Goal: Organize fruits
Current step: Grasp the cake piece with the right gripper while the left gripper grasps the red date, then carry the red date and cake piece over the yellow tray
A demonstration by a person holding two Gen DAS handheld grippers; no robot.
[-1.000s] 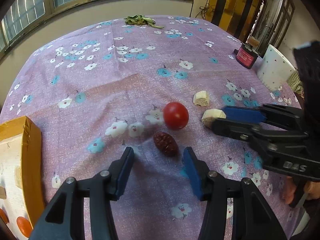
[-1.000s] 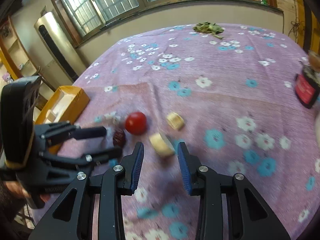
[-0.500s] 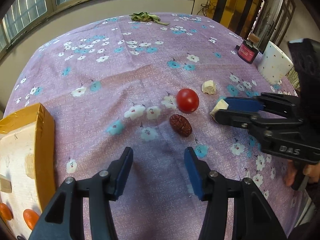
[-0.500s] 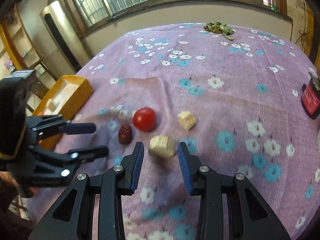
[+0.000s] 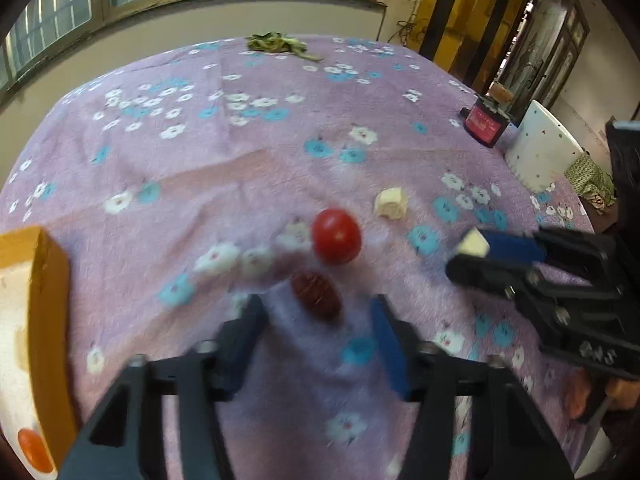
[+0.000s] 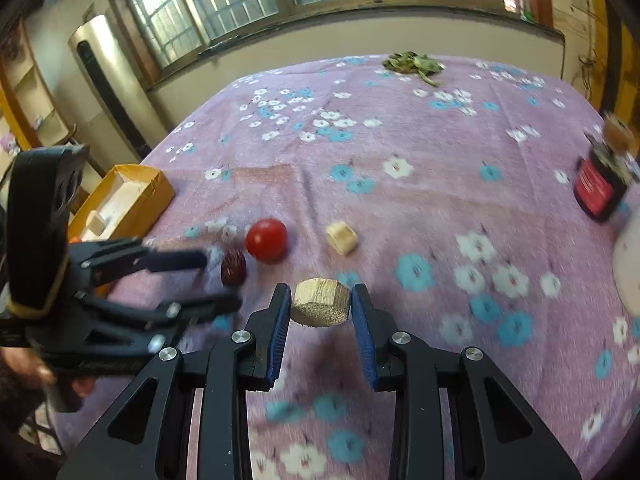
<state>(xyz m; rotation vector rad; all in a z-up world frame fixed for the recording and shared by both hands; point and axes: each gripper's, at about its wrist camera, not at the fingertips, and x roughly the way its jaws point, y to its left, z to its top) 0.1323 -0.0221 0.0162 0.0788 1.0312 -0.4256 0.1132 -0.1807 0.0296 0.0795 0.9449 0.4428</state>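
A dark red date (image 5: 316,294) lies on the purple flowered cloth between the fingertips of my left gripper (image 5: 318,312). The jaws are closing, with a gap still showing on both sides of the date. Just beyond it sits a red tomato (image 5: 336,236), and farther right a pale fruit chunk (image 5: 391,203). My right gripper (image 6: 320,306) is closing on a second pale chunk (image 6: 320,302), its blue pads pressing both sides. In the right wrist view my left gripper (image 6: 222,280) straddles the date (image 6: 233,267), beside the tomato (image 6: 266,239).
A yellow box (image 5: 40,280) with orange fruit stands at the left table edge, also visible as the yellow box (image 6: 132,196). A white cup (image 5: 540,156) and a red-labelled jar (image 5: 486,124) stand at the right. Green leaves (image 5: 276,43) lie at the far edge.
My left gripper drew back from the date, then came forward around it again with narrower jaws. My right gripper moved over the near pale chunk and took hold of it.
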